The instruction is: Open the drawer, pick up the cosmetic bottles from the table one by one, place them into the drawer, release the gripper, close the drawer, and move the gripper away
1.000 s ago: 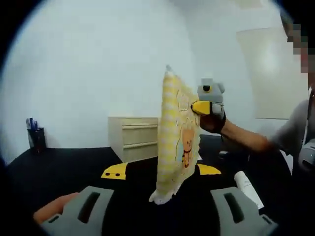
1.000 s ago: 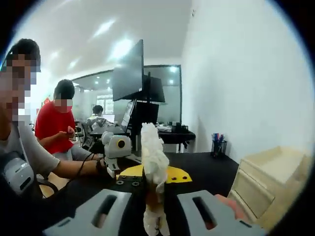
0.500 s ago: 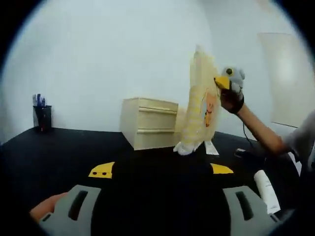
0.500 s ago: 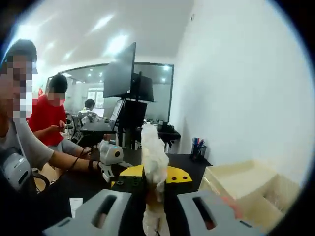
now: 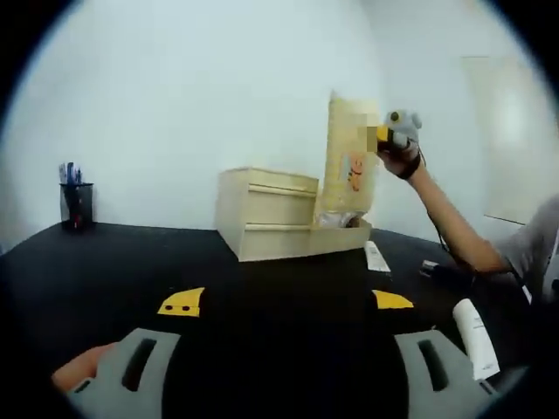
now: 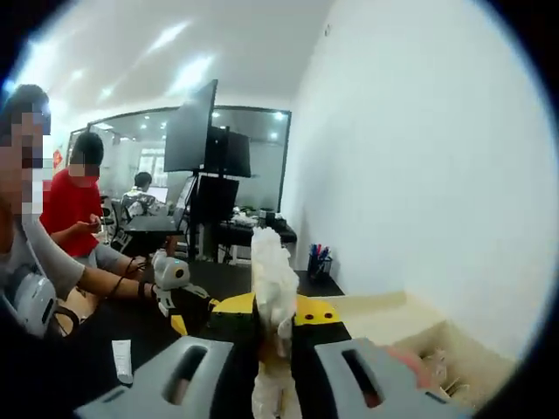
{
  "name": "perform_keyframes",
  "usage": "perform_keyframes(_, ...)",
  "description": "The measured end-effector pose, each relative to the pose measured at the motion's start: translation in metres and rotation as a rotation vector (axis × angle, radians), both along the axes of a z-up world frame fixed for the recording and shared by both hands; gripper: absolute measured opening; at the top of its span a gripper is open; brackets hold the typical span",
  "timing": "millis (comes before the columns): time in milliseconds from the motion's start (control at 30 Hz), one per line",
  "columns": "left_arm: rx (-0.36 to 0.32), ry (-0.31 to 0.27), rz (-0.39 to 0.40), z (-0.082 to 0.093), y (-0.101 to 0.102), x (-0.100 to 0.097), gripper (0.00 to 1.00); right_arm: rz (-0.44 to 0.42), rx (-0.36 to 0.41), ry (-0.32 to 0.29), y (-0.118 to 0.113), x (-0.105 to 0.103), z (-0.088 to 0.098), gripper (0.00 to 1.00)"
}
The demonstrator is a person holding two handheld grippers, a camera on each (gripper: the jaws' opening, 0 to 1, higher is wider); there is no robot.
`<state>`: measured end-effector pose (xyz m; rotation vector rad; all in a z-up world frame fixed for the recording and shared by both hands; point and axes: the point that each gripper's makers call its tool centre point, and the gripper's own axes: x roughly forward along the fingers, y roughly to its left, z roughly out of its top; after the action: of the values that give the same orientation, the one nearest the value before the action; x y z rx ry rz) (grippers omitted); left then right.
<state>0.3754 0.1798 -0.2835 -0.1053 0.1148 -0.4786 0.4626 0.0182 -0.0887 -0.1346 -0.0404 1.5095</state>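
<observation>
Though printed, pouch [image 5: 349,170] (writing unreadable).

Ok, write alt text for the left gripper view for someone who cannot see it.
The right claw holds a yellow checked pouch upright over the open bottom drawer of a small cream drawer chest on a black table. The left claw hangs open in the foreground. A white tube lies on the table at right, and a pen cup stands far left.

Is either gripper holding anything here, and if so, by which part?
The right gripper holds a yellow checked pouch by its upper edge, hanging over the open drawer. The left gripper has open jaws, holding nothing.
</observation>
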Motion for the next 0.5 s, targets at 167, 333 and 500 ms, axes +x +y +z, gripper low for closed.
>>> perform_keyframes(167, 0.024, 0.012, -0.005, -0.004, -0.002, 0.000, 0.67, -0.027, 0.042, 0.047, -0.009, 0.020, 0.016, 0.09)
perform_keyframes(333, 0.022, 0.021, 0.005, -0.006, 0.001, 0.000, 0.66, -0.057, 0.096, 0.058, -0.018, 0.028, 0.020, 0.09)
perform_keyframes(500, 0.018, 0.036, 0.016, -0.008, 0.004, 0.000, 0.66, -0.066, 0.148, 0.068, -0.032, 0.039, 0.025, 0.09)
